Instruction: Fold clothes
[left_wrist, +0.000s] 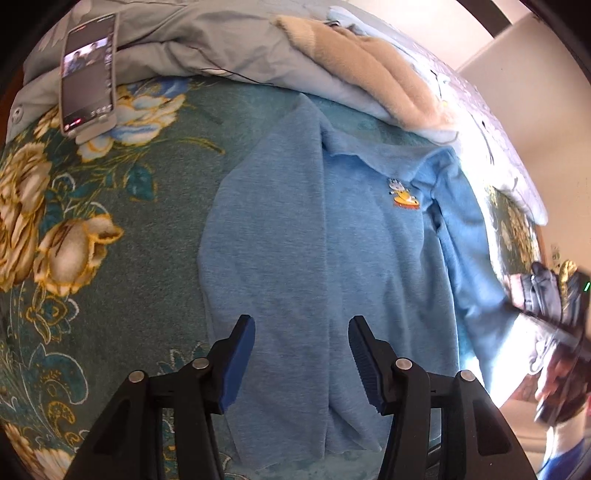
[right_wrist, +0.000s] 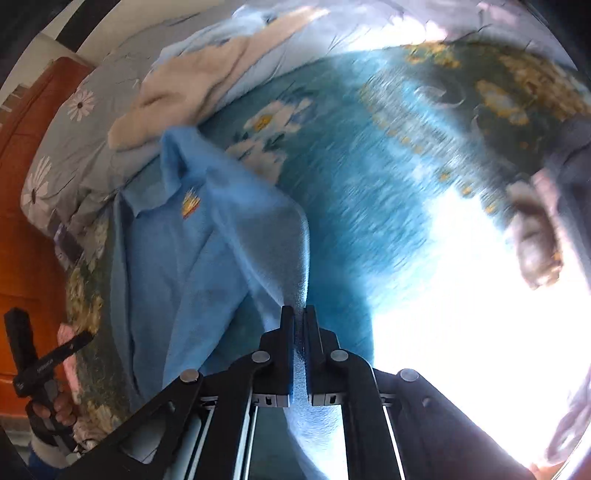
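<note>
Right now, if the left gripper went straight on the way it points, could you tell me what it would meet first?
Most likely the light blue knit polo shirt spread on the teal floral bedspread. The left gripper is open, its fingers framing the shirt's lower body; how far above the cloth it hangs is unclear.

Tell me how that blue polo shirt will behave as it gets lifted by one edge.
The blue polo shirt is probably floppy: its edge pinched in the right hand-held gripper drapes in soft folds. It likely weighs little, since a small pinch raises it. It may drag across the floral bedspread rather than slide freely.
</note>
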